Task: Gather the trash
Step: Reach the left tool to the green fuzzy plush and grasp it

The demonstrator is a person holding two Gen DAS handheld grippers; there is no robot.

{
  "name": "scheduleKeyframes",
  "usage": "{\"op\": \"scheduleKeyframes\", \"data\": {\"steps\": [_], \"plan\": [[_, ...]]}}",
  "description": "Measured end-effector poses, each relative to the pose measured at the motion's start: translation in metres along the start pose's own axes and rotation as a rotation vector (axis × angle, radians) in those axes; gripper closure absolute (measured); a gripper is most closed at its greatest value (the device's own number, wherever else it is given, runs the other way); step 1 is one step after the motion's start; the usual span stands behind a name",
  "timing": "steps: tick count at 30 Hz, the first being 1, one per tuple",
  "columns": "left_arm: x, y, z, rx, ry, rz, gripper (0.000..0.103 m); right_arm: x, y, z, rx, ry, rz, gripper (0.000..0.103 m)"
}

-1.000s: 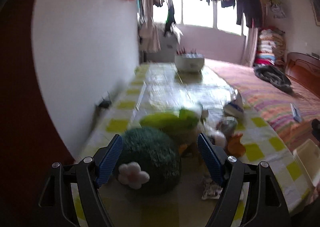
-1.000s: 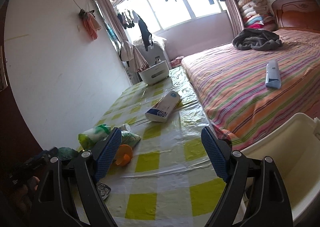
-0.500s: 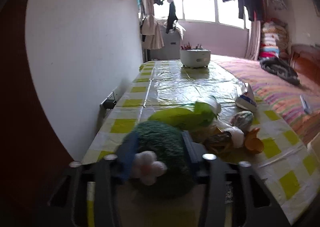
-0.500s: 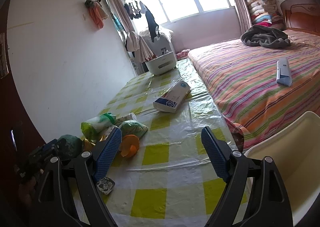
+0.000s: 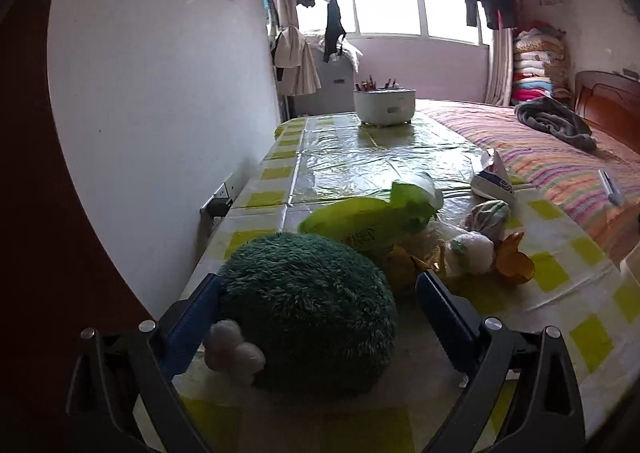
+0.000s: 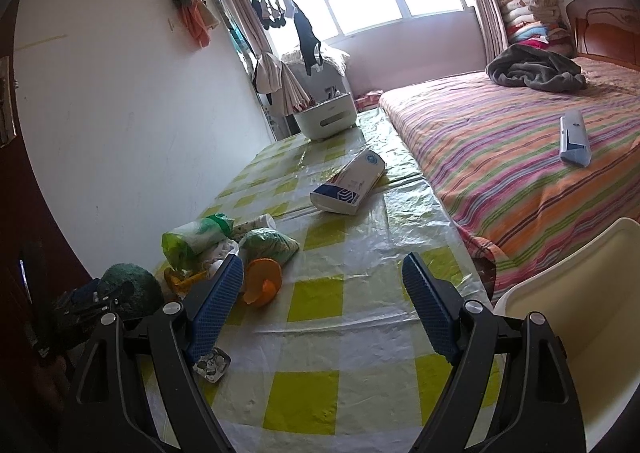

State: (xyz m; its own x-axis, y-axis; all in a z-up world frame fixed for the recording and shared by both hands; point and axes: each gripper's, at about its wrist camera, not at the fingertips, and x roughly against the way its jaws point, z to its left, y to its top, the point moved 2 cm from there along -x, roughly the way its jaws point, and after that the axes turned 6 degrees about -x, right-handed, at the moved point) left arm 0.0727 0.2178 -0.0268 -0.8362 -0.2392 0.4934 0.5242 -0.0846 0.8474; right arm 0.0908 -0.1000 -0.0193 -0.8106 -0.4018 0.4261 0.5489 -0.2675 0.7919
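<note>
Your left gripper (image 5: 316, 293) has just been opening; its jaws straddle the green plush ball (image 5: 308, 313) without squeezing it. Your right gripper (image 6: 322, 301) hangs wide and empty, the trash pile (image 6: 224, 249) lying just left of it.

Dark green plush ball (image 5: 308, 313) (white flower (image 5: 232, 351)), yellow-checked tablecloth (image 6: 340, 293).

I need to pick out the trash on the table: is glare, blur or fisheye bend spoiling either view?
Left wrist view: sharp; the window is blown out, and sheen streaks the far tablecloth. The green plush ball is dim but readable. Right wrist view: sharp; glare whitens the cloth near the tissue pack; edges bend, corners black.
</note>
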Motion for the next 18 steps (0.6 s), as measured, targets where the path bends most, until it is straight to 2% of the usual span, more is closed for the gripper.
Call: {"op": "scheduleKeyframes", "data": {"steps": [9,15,18], "plan": [[-0.014,-0.008,-0.001,-0.073,0.133,0.036,0.008,-0.003,-0.003,0.003,0.007,0.007,0.015,0.022],[-0.021,-0.006,-0.001,-0.117,0.129,0.052,0.008,-0.006,-0.007,0.010,0.024,0.012,0.028,0.022],[-0.019,-0.004,0.003,-0.102,0.116,0.053,0.015,-0.009,-0.009,0.015,0.039,0.015,0.042,0.022]]}}
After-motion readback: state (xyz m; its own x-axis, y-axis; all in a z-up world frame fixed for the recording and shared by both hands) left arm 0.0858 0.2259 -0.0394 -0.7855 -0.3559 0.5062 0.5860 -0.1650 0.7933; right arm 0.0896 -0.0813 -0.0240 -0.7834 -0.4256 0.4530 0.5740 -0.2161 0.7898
